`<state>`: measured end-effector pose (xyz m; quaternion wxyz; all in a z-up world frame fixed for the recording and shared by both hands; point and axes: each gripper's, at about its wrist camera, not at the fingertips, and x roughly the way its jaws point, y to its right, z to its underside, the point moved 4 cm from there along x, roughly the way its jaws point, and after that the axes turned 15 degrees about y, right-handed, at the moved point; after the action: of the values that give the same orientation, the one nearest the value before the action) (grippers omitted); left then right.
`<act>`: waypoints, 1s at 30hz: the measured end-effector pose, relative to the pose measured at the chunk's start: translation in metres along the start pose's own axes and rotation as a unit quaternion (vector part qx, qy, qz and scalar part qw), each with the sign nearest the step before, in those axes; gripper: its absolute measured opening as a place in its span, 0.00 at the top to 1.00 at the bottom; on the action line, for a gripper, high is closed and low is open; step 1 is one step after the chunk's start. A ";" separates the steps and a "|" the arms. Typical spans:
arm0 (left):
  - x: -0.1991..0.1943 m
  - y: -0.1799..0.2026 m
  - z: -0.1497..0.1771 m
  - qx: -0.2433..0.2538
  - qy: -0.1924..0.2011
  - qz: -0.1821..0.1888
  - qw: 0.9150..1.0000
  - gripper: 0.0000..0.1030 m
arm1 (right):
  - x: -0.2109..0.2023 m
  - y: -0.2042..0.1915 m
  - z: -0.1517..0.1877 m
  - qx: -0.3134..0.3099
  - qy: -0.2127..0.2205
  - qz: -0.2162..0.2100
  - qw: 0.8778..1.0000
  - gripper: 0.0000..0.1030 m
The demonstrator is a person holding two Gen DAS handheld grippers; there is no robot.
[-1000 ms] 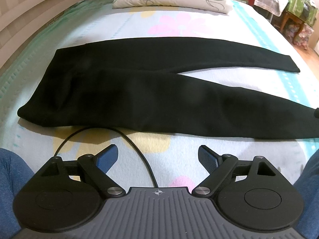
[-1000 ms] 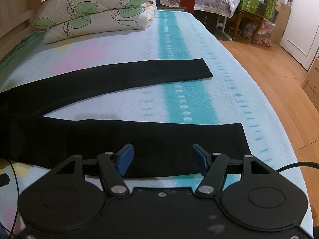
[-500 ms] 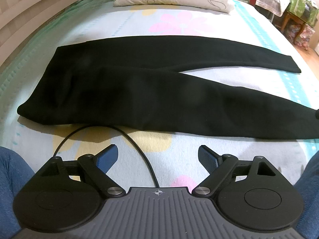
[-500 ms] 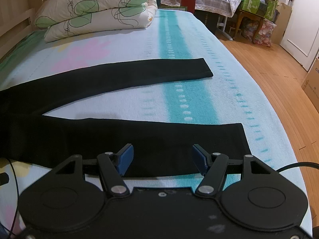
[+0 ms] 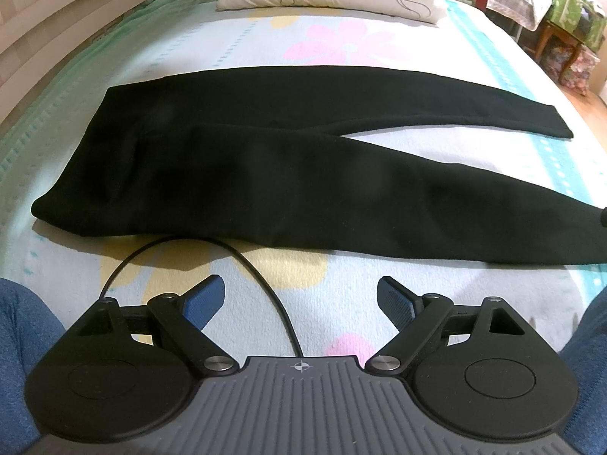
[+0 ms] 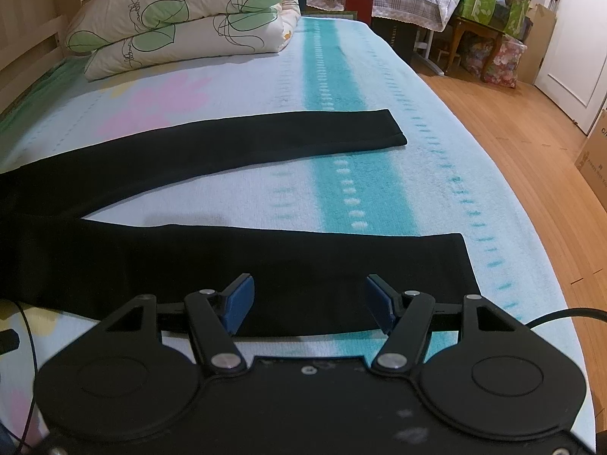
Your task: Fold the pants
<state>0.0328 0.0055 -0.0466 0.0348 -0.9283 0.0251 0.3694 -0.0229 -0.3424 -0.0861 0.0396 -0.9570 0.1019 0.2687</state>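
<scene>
Black pants [image 5: 265, 174] lie flat on the bed, waist at the left, two legs spread apart toward the right. My left gripper [image 5: 299, 303] is open and empty, just short of the pants' near edge, below the seat and thigh. In the right wrist view the near leg [image 6: 265, 265] and far leg [image 6: 227, 144] both show, with hems at the right. My right gripper [image 6: 309, 303] is open and empty, its fingertips over the near leg close to its hem.
The bed has a light blue flowered blanket [image 5: 341, 41] with a teal stripe [image 6: 341, 87]. Stacked pillows [image 6: 182, 19] lie at the head. A black cable [image 5: 242, 261] loops in front of the left gripper. The wooden floor [image 6: 531, 144] and furniture lie beyond the bed's right edge.
Both grippers have crept slightly forward toward the pants. Both stay open.
</scene>
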 end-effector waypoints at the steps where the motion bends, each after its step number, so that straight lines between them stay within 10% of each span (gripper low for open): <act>1: 0.000 0.000 0.000 0.000 0.000 0.000 1.000 0.15 | 0.000 0.000 0.000 0.000 0.000 0.000 1.000 0.34; 18: 0.006 -0.002 0.002 -0.001 -0.004 0.021 1.000 0.15 | 0.001 0.007 -0.003 0.021 -0.007 -0.014 1.000 0.34; 30: 0.017 -0.011 -0.031 0.087 0.091 0.025 0.992 0.16 | 0.004 0.066 -0.042 0.007 0.044 0.036 0.998 0.34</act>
<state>0.0669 0.0135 -0.0351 0.1039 -0.9506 0.0838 0.2801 -0.0131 -0.4125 -0.0538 0.0318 -0.9633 0.1402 0.2268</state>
